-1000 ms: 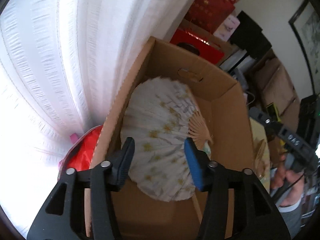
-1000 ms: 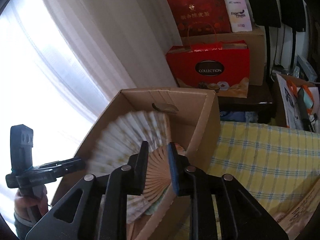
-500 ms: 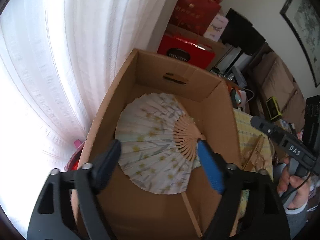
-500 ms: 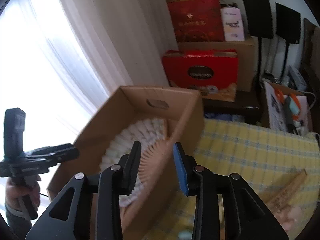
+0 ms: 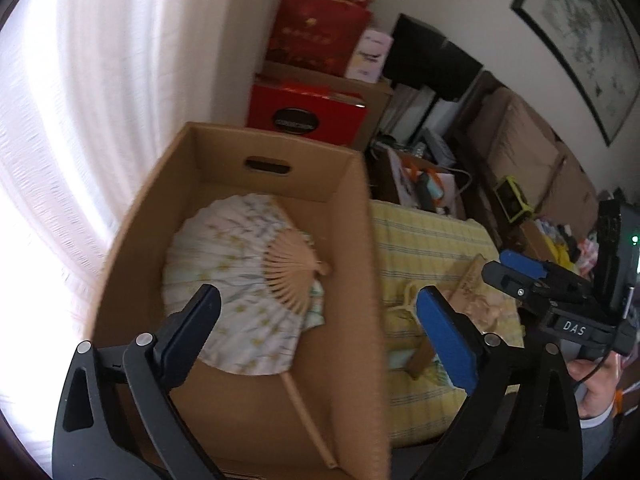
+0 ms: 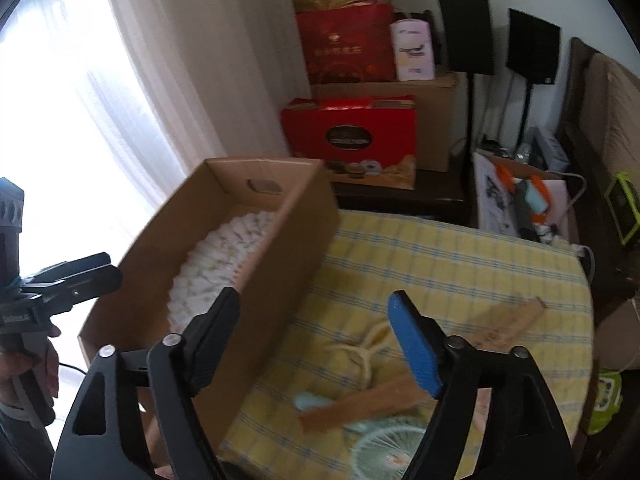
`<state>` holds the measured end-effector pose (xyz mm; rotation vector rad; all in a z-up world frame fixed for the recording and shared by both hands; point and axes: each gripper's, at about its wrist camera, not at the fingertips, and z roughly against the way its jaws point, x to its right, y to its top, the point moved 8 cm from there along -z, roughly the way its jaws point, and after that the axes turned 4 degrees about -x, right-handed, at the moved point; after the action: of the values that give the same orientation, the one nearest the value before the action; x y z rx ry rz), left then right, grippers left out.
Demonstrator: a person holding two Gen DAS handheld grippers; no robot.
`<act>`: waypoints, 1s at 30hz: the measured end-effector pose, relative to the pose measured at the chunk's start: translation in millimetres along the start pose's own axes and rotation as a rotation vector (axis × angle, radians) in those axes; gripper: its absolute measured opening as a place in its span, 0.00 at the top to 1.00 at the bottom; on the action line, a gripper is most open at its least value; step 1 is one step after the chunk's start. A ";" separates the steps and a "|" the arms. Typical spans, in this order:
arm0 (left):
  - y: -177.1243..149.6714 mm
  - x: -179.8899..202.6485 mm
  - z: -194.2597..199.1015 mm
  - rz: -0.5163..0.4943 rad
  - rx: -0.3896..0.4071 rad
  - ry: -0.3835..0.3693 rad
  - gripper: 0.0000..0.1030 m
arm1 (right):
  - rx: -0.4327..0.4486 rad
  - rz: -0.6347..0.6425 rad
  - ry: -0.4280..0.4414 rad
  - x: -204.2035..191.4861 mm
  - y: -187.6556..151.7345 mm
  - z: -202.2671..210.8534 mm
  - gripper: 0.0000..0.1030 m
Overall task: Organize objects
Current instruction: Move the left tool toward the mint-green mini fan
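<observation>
Under your left tongs (image 5: 318, 322) sits the box (image 5: 360, 248), open top, handle slot in the far wall. It stands on the checked yellow cloth (image 6: 440, 256), which spreads ahead of and below your right tongs (image 6: 316, 334). Both tongs are released, jaws spread wide, nothing between them. Your left jaws straddle the box's right wall: one tip over the inside, the other over the cloth. Your right jaws do much the same from the other side, left tip at the box's near wall, blue right tip over the cloth.

Inside the box, the white fan (image 5: 236, 276) lies spread flat on the floor, wooden ribs toward the right wall, directly ahead of your left tongs' left tip. A thin stick (image 5: 306, 416) lies on the box floor below it, running toward the near right corner.

On the cloth, outside the box, just past your right tongs: a closed fan (image 6: 364, 402) of brown wood lying near the blue tip, a second brown closed fan (image 6: 508, 320) farther right, a pale cord loop (image 6: 370, 346) between the tips, and a pale green round fan (image 6: 384, 454) at the cloth's near edge, partly hidden by the tongs. Motion blur softens these.

Behind the box, beyond both tongs, stands a red gift carton (image 6: 352, 140).
</observation>
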<state>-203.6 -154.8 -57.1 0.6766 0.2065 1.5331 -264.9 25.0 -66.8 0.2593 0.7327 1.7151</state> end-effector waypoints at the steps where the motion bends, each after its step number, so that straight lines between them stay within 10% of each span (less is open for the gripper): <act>1: -1.1 9.3 -0.5 -0.016 -0.001 0.000 0.04 | 0.000 -0.009 -0.012 6.2 -3.1 4.4 0.20; 30: -94.9 165.2 -72.3 -0.231 -0.132 -0.074 0.00 | -0.045 -0.191 -0.165 137.9 -114.4 50.5 0.09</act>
<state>-151.1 32.5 -117.7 0.5820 0.1219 1.2861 -185.7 183.5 -124.0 0.2872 0.5781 1.5075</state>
